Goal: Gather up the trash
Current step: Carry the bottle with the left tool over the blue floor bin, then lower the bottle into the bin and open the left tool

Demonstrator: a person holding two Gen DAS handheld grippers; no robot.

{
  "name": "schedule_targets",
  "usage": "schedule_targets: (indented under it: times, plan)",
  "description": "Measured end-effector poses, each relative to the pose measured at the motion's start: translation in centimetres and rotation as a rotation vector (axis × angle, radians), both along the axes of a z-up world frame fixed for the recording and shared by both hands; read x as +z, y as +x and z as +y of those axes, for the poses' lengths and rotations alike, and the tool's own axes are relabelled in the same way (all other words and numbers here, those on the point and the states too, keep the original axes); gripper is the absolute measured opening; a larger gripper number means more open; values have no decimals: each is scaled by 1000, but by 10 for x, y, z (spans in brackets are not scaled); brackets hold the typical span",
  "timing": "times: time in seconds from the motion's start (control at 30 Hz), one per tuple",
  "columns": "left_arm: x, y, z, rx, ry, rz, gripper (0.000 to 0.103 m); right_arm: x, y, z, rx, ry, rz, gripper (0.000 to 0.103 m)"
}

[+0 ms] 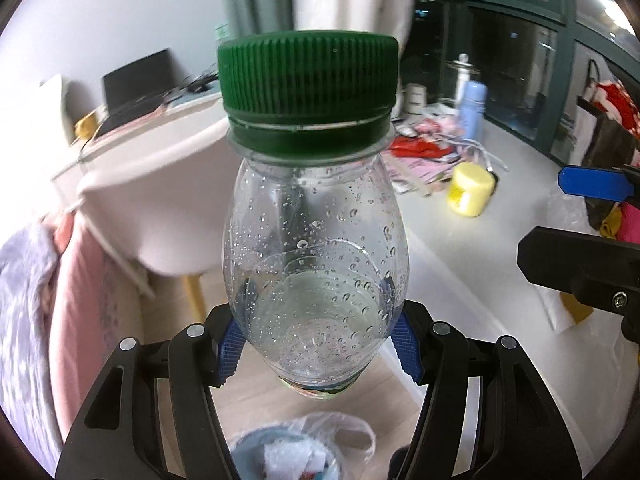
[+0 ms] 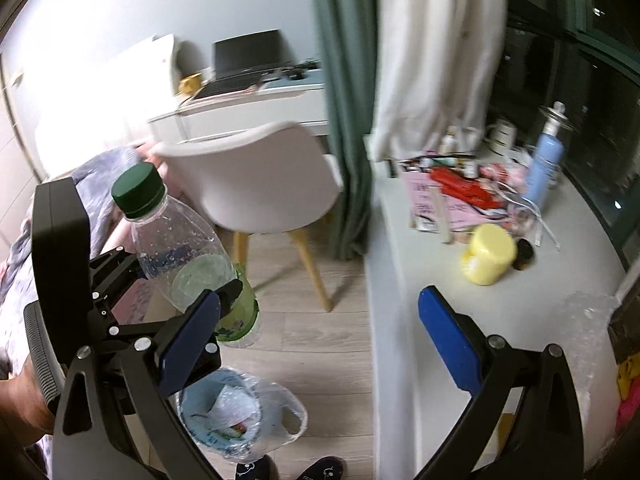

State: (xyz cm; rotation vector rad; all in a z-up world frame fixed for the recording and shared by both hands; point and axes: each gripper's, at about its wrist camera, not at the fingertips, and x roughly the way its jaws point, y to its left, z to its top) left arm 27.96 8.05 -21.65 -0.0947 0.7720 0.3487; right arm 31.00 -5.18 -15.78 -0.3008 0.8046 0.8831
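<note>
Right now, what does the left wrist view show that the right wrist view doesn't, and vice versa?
Left wrist only: the left gripper from behind, its blue-padded jaws shut on the clear plastic bottle with the green cap, droplets inside.

Right wrist only: the open right gripper, the bottle's green label, the white chair's wooden legs, dark slippers.

Both: the bottle, the plastic trash bag on the floor, the yellow tub, the light blue flask, the laptop.
</note>
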Motion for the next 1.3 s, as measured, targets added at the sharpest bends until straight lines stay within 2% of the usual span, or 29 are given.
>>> schedule_targets:
  times: [0.3,0.6,1.0,1.3]
  plan:
    - [-32,-78,36,118,-30,62,60,-35,-52,46,126,-46,35,97]
    - [-83,-135,41,166,-77,144,60,-81,-90,73,202,-98,95,97]
    - [-164,-173,49,223,-156,238,60,-155,-121,79,268,-182,164,97]
    - [-239,-186,49,244,-211,311,60,-221,-131,81,305,-236,182,97]
